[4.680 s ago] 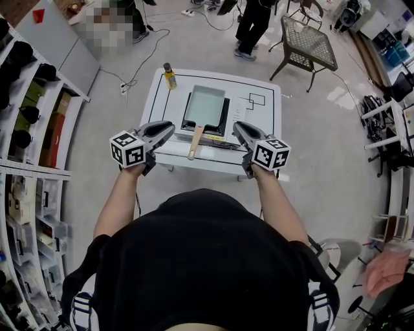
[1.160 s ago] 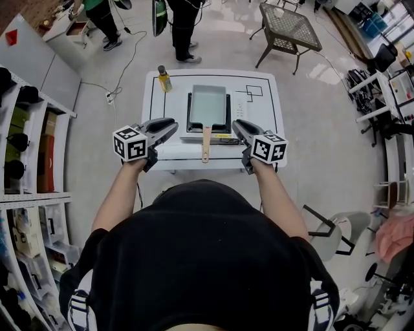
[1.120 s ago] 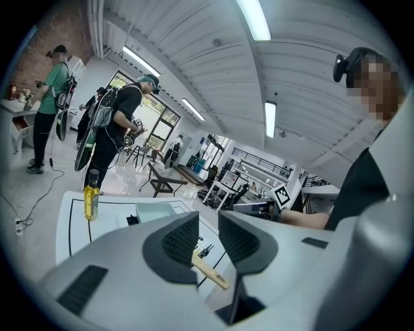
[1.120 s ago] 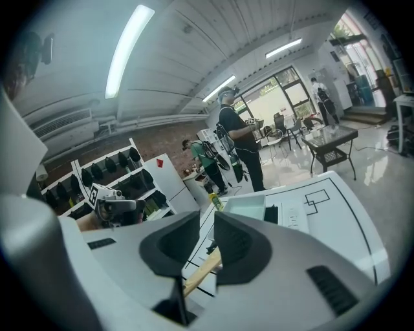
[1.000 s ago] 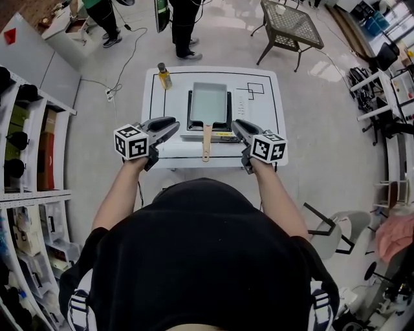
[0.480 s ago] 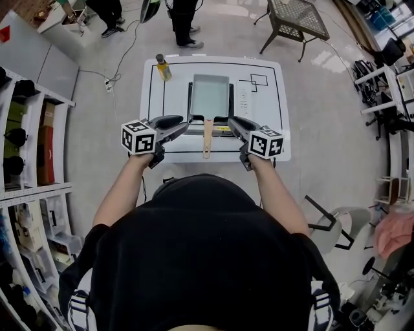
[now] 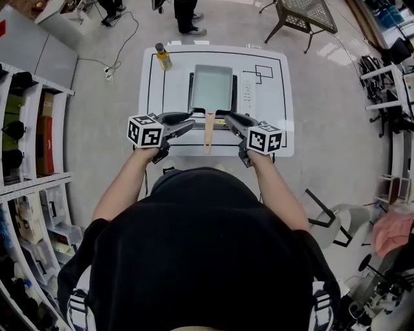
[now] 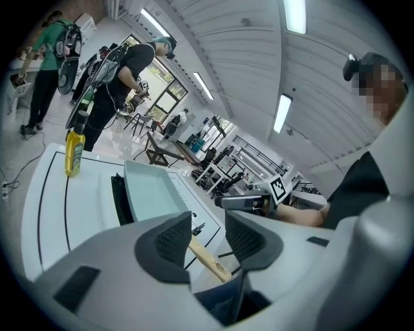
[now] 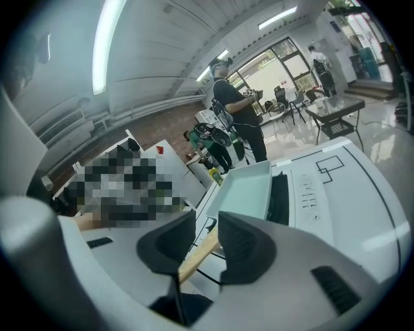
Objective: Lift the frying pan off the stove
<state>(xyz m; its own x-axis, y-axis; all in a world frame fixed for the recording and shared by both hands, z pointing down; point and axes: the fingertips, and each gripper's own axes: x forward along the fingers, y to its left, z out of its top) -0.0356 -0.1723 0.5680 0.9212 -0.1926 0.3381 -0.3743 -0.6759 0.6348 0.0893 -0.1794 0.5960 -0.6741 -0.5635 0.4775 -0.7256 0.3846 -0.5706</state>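
A rectangular pale green frying pan [image 7: 211, 87] sits on a black-and-white portable stove [image 7: 246, 97] on the white table [image 7: 279, 123]. Its wooden handle [image 7: 208, 132] points toward me. My left gripper [image 7: 189, 123] hangs just left of the handle and my right gripper [image 7: 229, 119] just right of it, both apart from it. Both have just been opening and grip nothing. In the left gripper view the handle [image 8: 208, 259] and pan [image 8: 152, 191] show beyond the left gripper [image 8: 208, 238]. The right gripper view shows the handle [image 9: 197, 256] past the right gripper [image 9: 206, 239].
A yellow oil bottle [image 7: 163, 57] stands at the table's far left corner. Shelving [image 7: 29, 136] lines the left side. People [image 7: 189, 14] stand beyond the table, and a mesh-topped table [image 7: 304, 16] is at the far right. A black outline square [image 7: 266, 68] marks the tabletop.
Both grippers have dropped and drawn in toward the pan's handle, now flanking it closely. Their jaws stand wider apart than a second ago. The table fills more of the head view.
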